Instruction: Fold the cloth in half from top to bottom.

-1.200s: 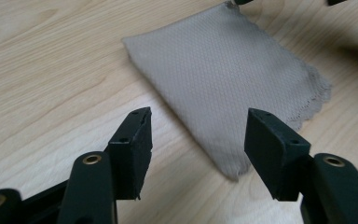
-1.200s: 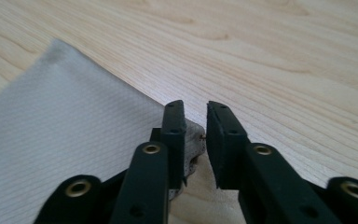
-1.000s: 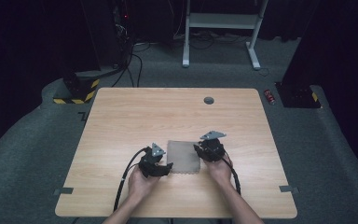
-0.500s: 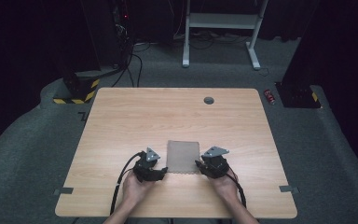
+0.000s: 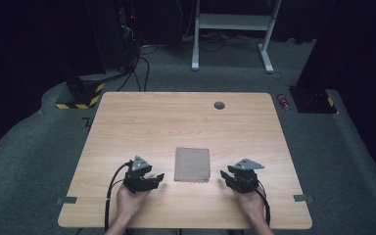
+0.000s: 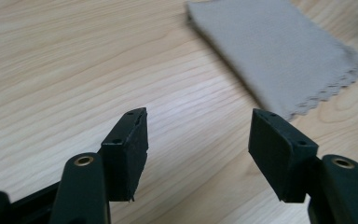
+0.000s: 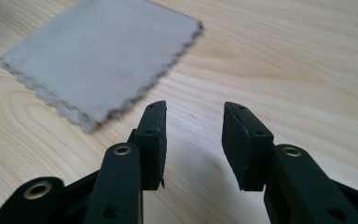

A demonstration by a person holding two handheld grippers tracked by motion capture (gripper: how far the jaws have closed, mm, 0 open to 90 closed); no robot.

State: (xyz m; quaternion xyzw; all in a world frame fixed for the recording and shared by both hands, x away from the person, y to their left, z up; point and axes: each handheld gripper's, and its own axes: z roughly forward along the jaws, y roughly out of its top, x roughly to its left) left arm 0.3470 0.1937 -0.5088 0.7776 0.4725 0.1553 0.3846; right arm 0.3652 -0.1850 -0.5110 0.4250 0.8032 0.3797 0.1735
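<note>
A folded grey cloth (image 5: 192, 165) lies flat on the wooden desk (image 5: 186, 122), near the person's edge and roughly midway between the two grippers. It carries no print, label or writing that can be read. Its long axis runs from the person's side toward the far side of the desk in the high view, and its near short edge is cut in small scallops; the other edges look straight.

The left gripper (image 5: 152, 180) sits just left of the cloth, apart from it, held in the person's left hand (image 5: 127, 201) with its cable trailing off the near edge. In the left gripper view its fingers (image 6: 129, 149) stand wide apart over bare wood with nothing between them; the jaws have just been opening. The cloth (image 6: 275, 51) lies ahead and to the right there, scalloped edge toward the right finger, not touched.

The right gripper (image 5: 227, 175) sits just right of the cloth, also clear of it, in the right hand (image 5: 251, 204). Its fingers (image 7: 153, 140) are apart with only desk surface in the gap, and these jaws too have just been opening. In the right gripper view the cloth (image 7: 102, 56) lies ahead and to the left, its scalloped edge close to the left finger's tip but not in contact.

A small round grommet (image 5: 219, 105) is set in the desk near its far edge.
</note>
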